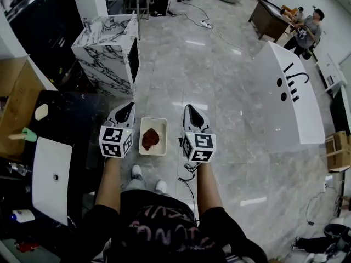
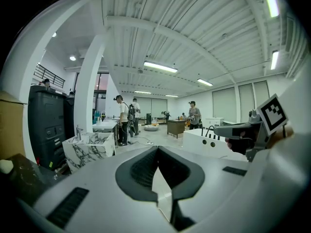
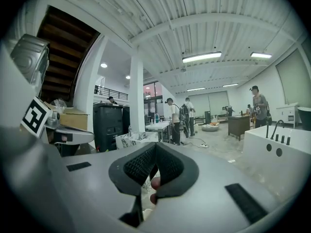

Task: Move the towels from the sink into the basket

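**One towel in basket, grippers clear**

Left gripper [image 1: 127, 109] and right gripper [image 1: 192, 113] both hang with jaws pressed together on nothing, flanking the basket [image 1: 153, 119] on the floor. Reddish towel [image 1: 151, 138] lies bunched inside it, long axis along the basket's length, pointing away from the person. Sink [image 1: 52, 158] shows none. Risk: shoes [image 1: 137, 171] just behind could knock the basket over.

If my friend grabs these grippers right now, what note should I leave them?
Left gripper: shut, empty.
Right gripper: shut, empty.
Towel: one reddish-brown towel lies in the white basket on the floor, between the two grippers.
Sink: the white sink at the left shows no towel.
Done: that towel is in the basket.
Left: probably nothing, but check the sink up close.
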`<action>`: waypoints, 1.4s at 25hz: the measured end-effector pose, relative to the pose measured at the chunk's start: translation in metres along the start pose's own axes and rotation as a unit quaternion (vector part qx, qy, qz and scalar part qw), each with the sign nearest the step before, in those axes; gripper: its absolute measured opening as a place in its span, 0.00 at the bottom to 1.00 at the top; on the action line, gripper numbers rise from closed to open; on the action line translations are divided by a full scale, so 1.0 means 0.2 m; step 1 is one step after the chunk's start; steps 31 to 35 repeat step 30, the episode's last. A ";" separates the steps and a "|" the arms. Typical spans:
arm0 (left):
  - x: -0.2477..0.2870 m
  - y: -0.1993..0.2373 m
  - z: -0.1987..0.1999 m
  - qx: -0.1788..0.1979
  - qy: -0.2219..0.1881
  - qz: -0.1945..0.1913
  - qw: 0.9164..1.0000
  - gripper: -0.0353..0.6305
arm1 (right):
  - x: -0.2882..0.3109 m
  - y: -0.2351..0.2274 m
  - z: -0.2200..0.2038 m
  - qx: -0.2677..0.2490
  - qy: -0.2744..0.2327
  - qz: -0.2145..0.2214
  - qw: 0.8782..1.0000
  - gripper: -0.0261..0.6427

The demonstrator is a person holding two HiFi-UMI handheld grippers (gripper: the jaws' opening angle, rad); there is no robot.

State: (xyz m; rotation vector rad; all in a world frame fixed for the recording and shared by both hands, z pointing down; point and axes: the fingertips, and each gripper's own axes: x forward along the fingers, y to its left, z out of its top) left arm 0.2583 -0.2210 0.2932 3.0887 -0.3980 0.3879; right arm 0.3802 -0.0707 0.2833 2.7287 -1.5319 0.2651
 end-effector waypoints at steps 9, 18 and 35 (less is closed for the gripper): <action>-0.12 0.06 0.08 -0.015 -0.026 0.023 0.999 0.08 | -0.05 0.11 0.04 -0.015 -0.007 0.019 1.000 0.06; -0.18 0.09 0.15 0.006 -0.039 0.030 0.999 0.08 | -0.05 0.18 0.08 -0.025 -0.020 0.032 0.999 0.06; -0.22 0.10 0.20 0.004 -0.049 0.035 0.998 0.08 | -0.06 0.20 0.11 -0.026 -0.027 0.035 0.999 0.06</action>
